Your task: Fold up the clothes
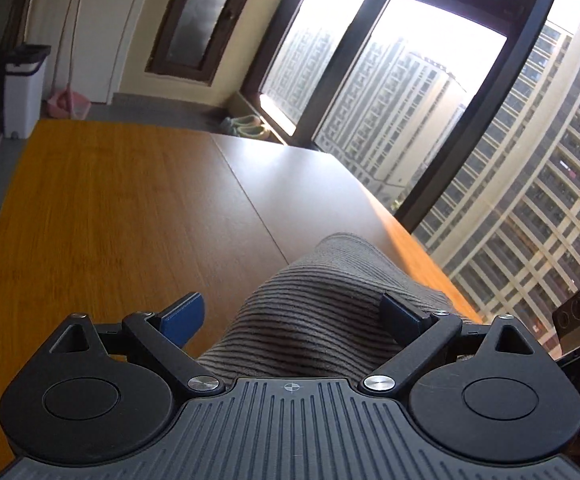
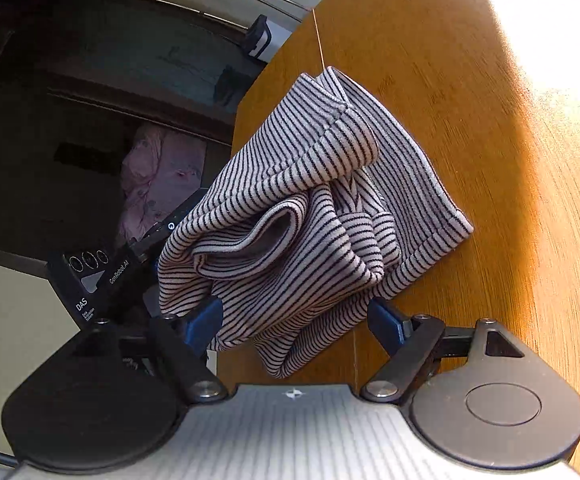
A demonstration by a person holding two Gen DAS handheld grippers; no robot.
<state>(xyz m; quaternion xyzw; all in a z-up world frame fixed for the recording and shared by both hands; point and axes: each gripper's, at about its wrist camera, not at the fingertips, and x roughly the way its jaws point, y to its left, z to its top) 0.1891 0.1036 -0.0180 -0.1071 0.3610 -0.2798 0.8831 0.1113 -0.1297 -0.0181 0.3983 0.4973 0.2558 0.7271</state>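
Both claws spread, gripping nothing: left gripper (image 1: 291,316), right gripper (image 2: 295,322); bunched grey black-striped knit garment (image 2: 309,208) heaped on orange wooden table (image 2: 469,120); soft, light, floppy; best pinched along hemmed edge.

grey black-striped garment (image 2: 305,216) lies bunched in folds on the table (image 2: 469,120).

Soft ribbed knit garment (image 2: 305,208) lies on smooth, satin-finished wooden table (image 2: 469,120).
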